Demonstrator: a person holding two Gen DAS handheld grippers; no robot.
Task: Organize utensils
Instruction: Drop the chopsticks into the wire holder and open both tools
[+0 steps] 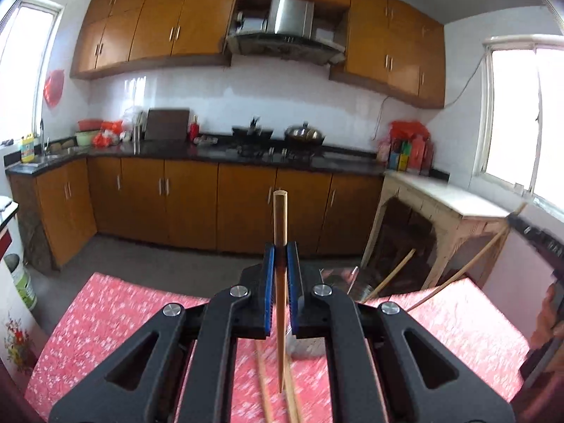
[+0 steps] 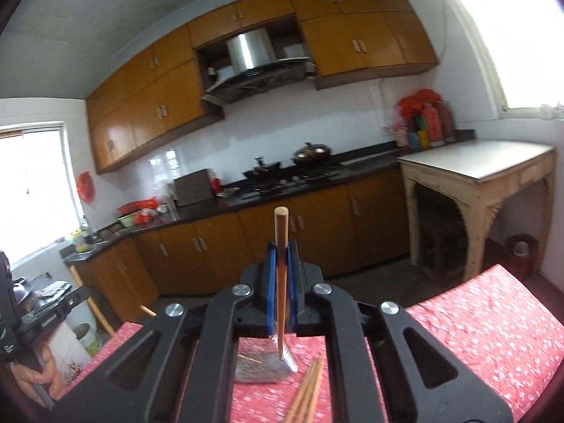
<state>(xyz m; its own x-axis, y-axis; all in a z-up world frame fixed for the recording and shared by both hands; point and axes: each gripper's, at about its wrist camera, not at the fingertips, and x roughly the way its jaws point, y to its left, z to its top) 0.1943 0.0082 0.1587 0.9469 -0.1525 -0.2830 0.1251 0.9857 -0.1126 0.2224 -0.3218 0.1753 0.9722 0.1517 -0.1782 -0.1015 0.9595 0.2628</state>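
Observation:
My left gripper is shut on a wooden chopstick that stands upright between the blue pads, its tip hanging above the red floral tablecloth. My right gripper is shut on another wooden chopstick, also upright. Loose chopsticks lie on the cloth below the left gripper and below the right one. A metal holder lies on the cloth under the right gripper; a metal piece shows past the left gripper. The right gripper with its chopstick shows at the right of the left wrist view.
The table stands in a kitchen with brown cabinets, a black counter with a stove and pots, and a range hood. A pale wooden side table stands at the right. A white bucket sits on the floor at the left.

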